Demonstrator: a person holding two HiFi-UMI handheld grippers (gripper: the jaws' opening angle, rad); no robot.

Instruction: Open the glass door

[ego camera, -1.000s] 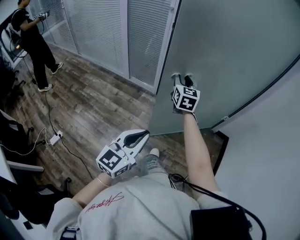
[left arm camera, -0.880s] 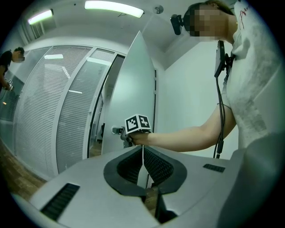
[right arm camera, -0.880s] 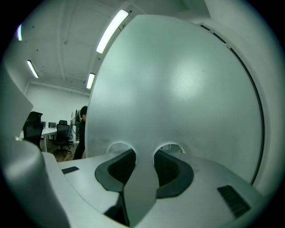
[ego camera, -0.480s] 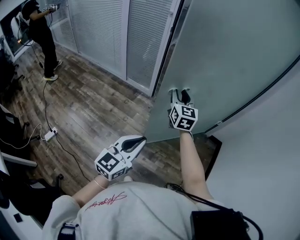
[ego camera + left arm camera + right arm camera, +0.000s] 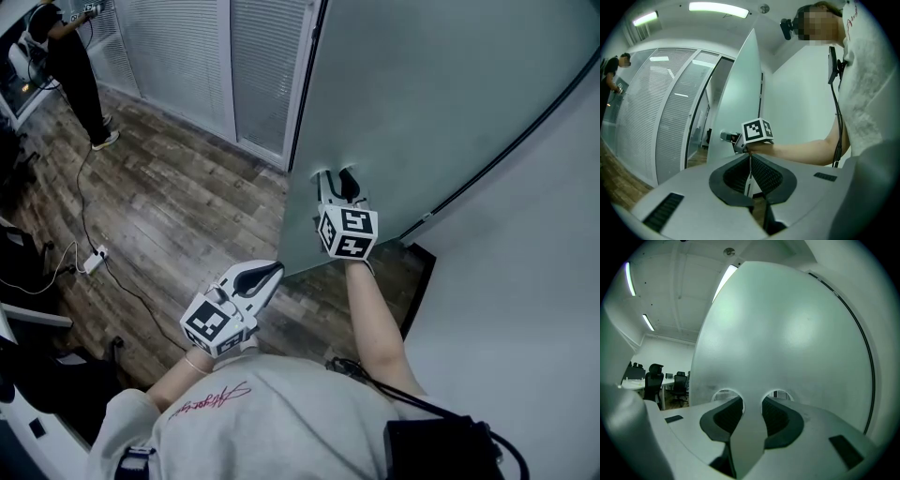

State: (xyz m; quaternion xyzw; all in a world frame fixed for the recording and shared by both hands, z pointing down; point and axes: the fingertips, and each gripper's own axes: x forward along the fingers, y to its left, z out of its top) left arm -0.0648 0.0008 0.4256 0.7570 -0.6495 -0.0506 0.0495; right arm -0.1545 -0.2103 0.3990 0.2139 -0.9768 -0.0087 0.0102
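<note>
The frosted glass door (image 5: pixel 450 84) stands ajar, its free edge toward the wooden floor. My right gripper (image 5: pixel 336 187) is at the door's metal handle (image 5: pixel 325 185), and in the right gripper view the handle's upright bar (image 5: pixel 751 427) fills the gap between the pads, which press on it. The door pane (image 5: pixel 787 333) takes up most of that view. My left gripper (image 5: pixel 267 272) hangs lower and to the left, away from the door, shut with nothing in it. From the left gripper view (image 5: pixel 750 168) I see the door (image 5: pixel 738 93) edge-on and the handle (image 5: pixel 726 136).
A partition with blinds (image 5: pixel 187 47) runs behind the door's edge. Another person (image 5: pixel 66 66) stands at the far left. A power strip (image 5: pixel 94 258) with a cable lies on the floor. A white wall (image 5: pixel 525 281) is close on the right. Office chairs (image 5: pixel 654 376) show past the door.
The door's edge and my right gripper on the handle have shifted left in the head view. My left gripper has drifted left too, staying shut.
</note>
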